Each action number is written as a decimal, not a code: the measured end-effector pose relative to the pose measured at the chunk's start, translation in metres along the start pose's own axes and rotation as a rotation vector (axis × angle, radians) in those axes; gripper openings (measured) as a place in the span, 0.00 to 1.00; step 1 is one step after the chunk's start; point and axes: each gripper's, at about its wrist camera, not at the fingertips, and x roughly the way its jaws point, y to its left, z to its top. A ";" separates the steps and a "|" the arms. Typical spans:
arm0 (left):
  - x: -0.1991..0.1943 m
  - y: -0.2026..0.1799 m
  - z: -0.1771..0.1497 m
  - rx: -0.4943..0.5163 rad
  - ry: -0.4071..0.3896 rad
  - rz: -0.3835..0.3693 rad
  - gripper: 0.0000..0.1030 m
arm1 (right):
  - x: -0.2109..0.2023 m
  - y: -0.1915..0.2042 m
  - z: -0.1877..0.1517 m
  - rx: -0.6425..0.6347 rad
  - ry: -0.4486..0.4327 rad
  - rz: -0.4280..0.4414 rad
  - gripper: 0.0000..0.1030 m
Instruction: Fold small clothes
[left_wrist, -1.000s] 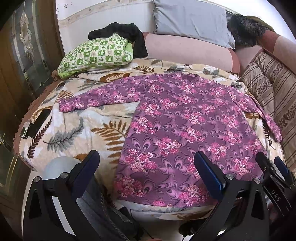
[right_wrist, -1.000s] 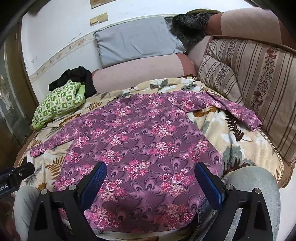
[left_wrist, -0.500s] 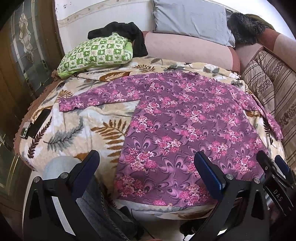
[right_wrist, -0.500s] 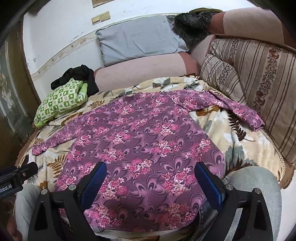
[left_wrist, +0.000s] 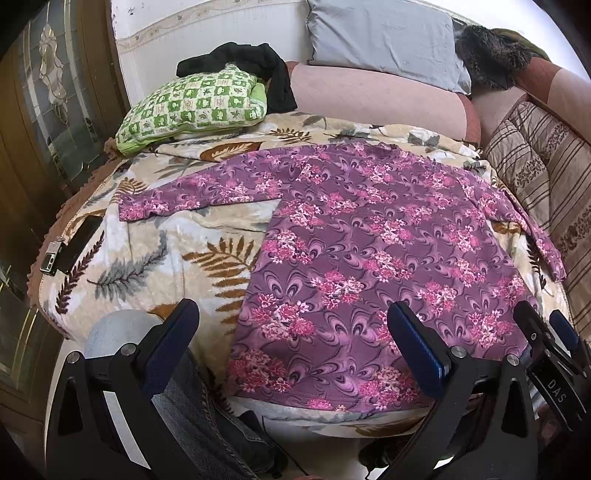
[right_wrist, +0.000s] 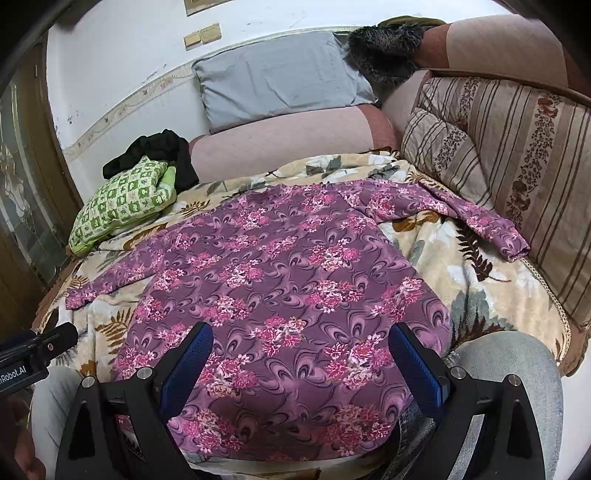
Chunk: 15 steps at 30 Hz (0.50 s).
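Observation:
A purple long-sleeved top with pink flowers (left_wrist: 369, 251) (right_wrist: 280, 288) lies spread flat on a leaf-print blanket (left_wrist: 155, 251) (right_wrist: 454, 254), hem toward me, both sleeves stretched out to the sides. My left gripper (left_wrist: 291, 339) hovers open above the hem's left part, holding nothing. My right gripper (right_wrist: 301, 354) hovers open above the hem's right part, also holding nothing. The right gripper's tips (left_wrist: 546, 332) show at the lower right of the left wrist view.
A green checked pillow (left_wrist: 192, 107) with a black garment (left_wrist: 251, 62) lies at the back left. A grey pillow (right_wrist: 280, 85) and striped cushions (right_wrist: 509, 155) line the sofa back. A phone (left_wrist: 74, 243) lies at the blanket's left edge. A person's knees (right_wrist: 509, 369) flank the hem.
Both grippers have drifted slightly, so the view of the top shifts a little; the top itself lies as before and both stay open.

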 end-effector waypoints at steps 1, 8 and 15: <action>0.001 0.001 0.000 -0.002 0.000 -0.001 1.00 | 0.000 0.001 0.000 0.000 0.000 0.001 0.92; 0.002 0.001 0.000 -0.003 0.005 0.001 1.00 | 0.000 0.000 0.000 0.001 0.000 0.001 0.92; 0.007 0.011 0.003 -0.025 0.014 0.007 1.00 | -0.002 0.002 0.001 -0.001 -0.005 0.001 0.92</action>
